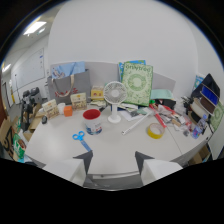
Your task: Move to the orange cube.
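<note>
**Gripper poised above cluttered white table, orange cube far off**

Two dark fingers [84, 161] of the handheld gripper [113, 159] jut forward at the near edge of a white table [115, 147], spread apart with bare tabletop showing in the gap between them and nothing held. The tool sits level and looks slightly down across the surface from above; the hand carrying it is out of view.

Just ahead of the left finger lie blue-handled scissors [80, 137]. Beyond them stands a white tub with a red lid [92, 121], and next to it, roughly in line with the gap between the fingers, a small white desk fan [115, 100] on its stand. To the right, ahead of the right finger, a yellow roll of tape [155, 131] lies flat, with a white strip-like object [134, 125] between it and the fan.

Well beyond the fingers and off to the left, the orange cube [68, 111] rests on the table, close to small cardboard house models [77, 101] and in front of a grey tote bag [67, 85]. A green printed box [136, 83] stands upright at the back, right of the fan, with scattered small items along the right side.
</note>
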